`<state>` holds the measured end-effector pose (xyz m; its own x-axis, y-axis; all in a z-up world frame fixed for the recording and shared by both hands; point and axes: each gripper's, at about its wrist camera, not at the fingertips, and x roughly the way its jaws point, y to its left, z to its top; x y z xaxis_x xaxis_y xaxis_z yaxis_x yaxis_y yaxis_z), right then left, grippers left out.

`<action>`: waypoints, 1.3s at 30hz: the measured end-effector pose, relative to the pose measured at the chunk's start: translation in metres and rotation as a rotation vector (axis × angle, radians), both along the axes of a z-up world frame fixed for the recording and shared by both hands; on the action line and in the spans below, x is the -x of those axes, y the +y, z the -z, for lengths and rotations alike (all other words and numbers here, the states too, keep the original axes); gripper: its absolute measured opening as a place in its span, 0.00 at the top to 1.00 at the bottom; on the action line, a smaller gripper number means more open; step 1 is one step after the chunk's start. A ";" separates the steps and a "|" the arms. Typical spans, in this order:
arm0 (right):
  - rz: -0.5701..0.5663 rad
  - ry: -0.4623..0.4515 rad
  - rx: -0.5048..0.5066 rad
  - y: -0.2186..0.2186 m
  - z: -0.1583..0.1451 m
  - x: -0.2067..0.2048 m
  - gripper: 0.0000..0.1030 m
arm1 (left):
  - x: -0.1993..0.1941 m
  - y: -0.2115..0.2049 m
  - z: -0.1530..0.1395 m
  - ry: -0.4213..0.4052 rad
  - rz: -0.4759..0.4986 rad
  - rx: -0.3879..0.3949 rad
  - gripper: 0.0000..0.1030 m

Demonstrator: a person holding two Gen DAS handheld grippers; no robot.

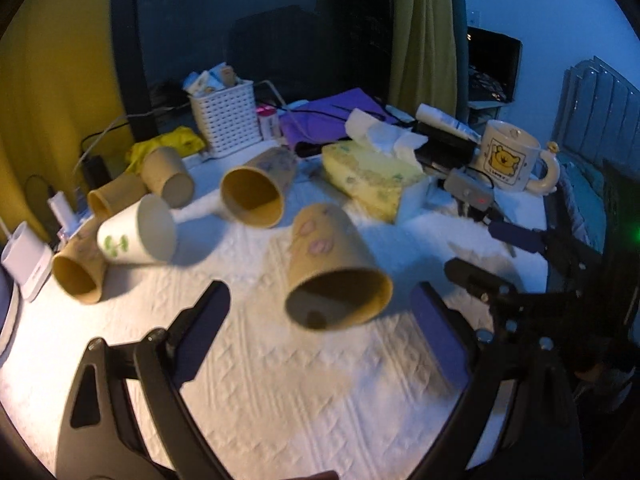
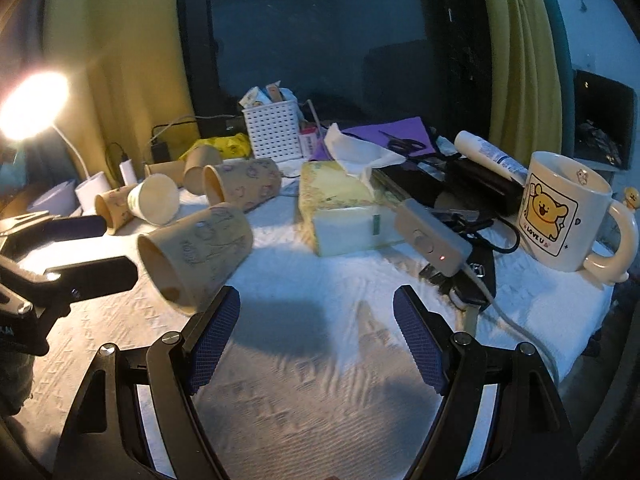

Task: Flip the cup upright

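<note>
A tan paper cup with pink prints (image 1: 332,268) lies on its side on the white cloth, mouth toward me; it also shows in the right wrist view (image 2: 196,252). My left gripper (image 1: 320,312) is open, its fingers either side of the cup's mouth, not touching. My right gripper (image 2: 316,316) is open and empty over bare cloth, just right of the cup. It shows in the left wrist view (image 1: 492,256) too, and the left gripper in the right wrist view (image 2: 86,248). Several other cups lie tipped behind: a tan one (image 1: 256,192) and a white one (image 1: 140,234).
A tissue box (image 2: 344,208), a white basket (image 1: 228,120), a bear mug (image 2: 564,212), a grey switch box with cable (image 2: 432,240) and dark clutter stand at the back and right. A lit lamp (image 2: 32,104) is at the left. The table edge runs along the right.
</note>
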<state>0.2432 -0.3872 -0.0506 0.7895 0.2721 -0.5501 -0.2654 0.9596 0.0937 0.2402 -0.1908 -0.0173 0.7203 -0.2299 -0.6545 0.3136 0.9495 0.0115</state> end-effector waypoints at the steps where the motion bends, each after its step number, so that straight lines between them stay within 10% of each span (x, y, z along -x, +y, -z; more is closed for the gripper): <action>1: 0.004 0.005 0.004 -0.001 0.001 -0.003 0.21 | -0.006 -0.004 0.001 0.004 0.005 -0.003 0.10; 12: 0.049 0.036 0.003 -0.013 0.007 -0.012 0.21 | -0.051 -0.021 0.025 0.096 0.055 -0.008 0.11; 19: 0.059 0.036 0.017 -0.010 0.003 -0.002 0.21 | -0.049 -0.009 0.029 0.137 0.075 0.040 0.30; 39: -0.041 -0.032 0.056 0.076 -0.044 0.078 0.21 | 0.077 0.091 0.008 0.109 0.085 0.090 0.30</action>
<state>0.1651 -0.3112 -0.0061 0.7959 0.2742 -0.5398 -0.3069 0.9513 0.0308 0.1630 -0.0998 -0.0254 0.6216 -0.3484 -0.7016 0.3880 0.9150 -0.1106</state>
